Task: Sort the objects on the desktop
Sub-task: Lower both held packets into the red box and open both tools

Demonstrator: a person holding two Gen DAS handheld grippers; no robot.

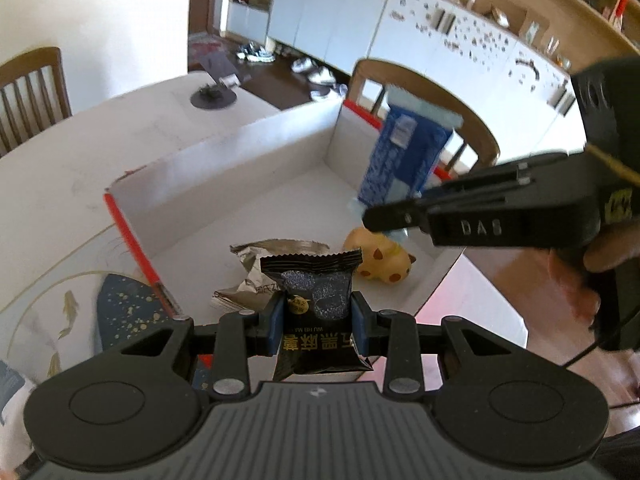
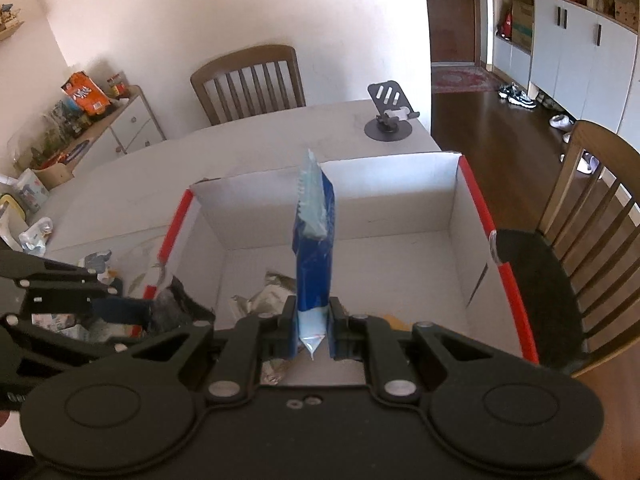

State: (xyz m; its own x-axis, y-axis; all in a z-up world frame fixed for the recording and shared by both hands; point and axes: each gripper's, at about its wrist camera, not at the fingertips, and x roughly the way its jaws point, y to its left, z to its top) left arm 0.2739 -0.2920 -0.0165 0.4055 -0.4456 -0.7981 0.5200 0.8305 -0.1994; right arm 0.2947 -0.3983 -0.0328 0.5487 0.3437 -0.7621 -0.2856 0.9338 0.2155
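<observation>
A black snack packet (image 1: 318, 304), light and crinkly, is pinched at its middle by the left gripper (image 1: 318, 320) above the white cardboard box (image 1: 256, 140). A soft blue sachet (image 2: 314, 248) is clamped near its sealed end by the right gripper (image 2: 314, 328) over the same box.

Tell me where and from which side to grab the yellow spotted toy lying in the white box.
Grip the yellow spotted toy across its rounded body, coming from above with the fingers either side. It lies low on the floor of the white box, close to the near-right wall, so a sideways approach looks blocked. Both grippers are full: the left gripper holds a black packet, the right gripper a blue packet.
</observation>
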